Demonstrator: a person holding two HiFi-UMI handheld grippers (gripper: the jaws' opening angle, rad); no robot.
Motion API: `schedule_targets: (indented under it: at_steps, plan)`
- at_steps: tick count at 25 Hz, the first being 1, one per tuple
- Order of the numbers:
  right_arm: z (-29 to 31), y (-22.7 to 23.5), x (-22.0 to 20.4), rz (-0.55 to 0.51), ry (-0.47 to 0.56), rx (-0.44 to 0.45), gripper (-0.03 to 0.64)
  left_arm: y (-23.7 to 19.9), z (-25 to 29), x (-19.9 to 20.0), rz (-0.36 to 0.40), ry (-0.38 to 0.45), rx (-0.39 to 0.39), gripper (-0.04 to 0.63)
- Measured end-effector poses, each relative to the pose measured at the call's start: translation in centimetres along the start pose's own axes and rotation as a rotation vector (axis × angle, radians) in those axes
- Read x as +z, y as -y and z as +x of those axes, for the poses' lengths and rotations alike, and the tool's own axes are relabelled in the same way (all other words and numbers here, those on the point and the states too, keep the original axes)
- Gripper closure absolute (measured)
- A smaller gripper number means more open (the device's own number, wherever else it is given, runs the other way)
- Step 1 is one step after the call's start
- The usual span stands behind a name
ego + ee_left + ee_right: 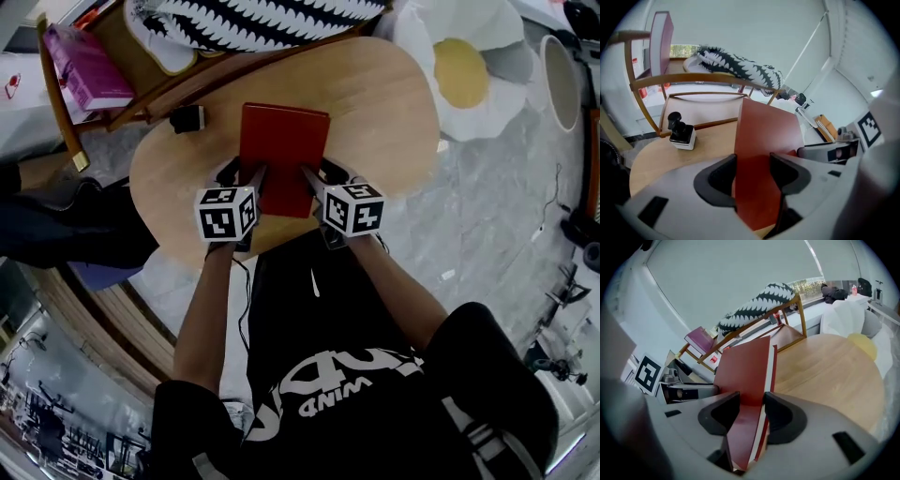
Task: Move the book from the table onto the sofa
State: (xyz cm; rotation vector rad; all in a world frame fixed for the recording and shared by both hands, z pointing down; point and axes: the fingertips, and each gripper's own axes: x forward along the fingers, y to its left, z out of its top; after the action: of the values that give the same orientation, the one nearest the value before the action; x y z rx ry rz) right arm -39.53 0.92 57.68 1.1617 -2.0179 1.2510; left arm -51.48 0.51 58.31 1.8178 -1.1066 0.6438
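1. Over the round wooden surface (394, 112), a red book (283, 155) was up in the air, off the wood.
2. Two claws held the book by the end closest to the person, one at each corner.
3. The left claw (242, 176) was clamped on the book. In the left gripper view, one dark pad sat on each side of the red cover, and both pads pressed on it.
4. The right claw (323, 178) was clamped on the book too. In the right gripper view, its pads pinched the book from both sides, and the white pages showed as a thin stripe between the red covers.
5. The book's far end pointed away from the person, toward the sofa (122, 42).
6. The sofa had a wooden frame and stood just past the far edge of the surface. A black and white zigzag cushion (253, 19) lay on it, and a pink book (86, 66) lay on its left part.
7. A small black and white gadget (187, 119) stood on the surface, near the sofa and to the left of the red book. It did not touch the book.
8. A big soft thing shaped like a fried egg (464, 70), white with a yellow middle, lay at the right of the surface.
9. The person wore a black shirt (356, 394) and held both arms out toward the book.
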Motion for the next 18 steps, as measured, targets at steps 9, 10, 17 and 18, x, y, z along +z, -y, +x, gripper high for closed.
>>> schedule_targets:
  at_steps: [9, 10, 17, 18]
  plan:
    - [-10.1, -3.6, 3.9, 0.006, 0.137, -0.029, 0.453, 6.7, -8.0, 4.2, 0.062, 0.096, -0.023, 0.362]
    - [-11.1, -3.7, 4.0, 0.011, 0.153, -0.038, 0.453, 7.4, -8.5, 4.3, 0.071, 0.098, -0.032, 0.362]
    - [-16.0, -3.3, 3.0, 0.048, 0.197, -0.076, 0.453, 11.7, -10.3, 3.6, 0.108, 0.071, -0.064, 0.362]
    - [-16.7, -3.1, 3.0, 0.055, 0.205, -0.080, 0.453, 12.3, -10.5, 3.6, 0.109, 0.068, -0.069, 0.362]
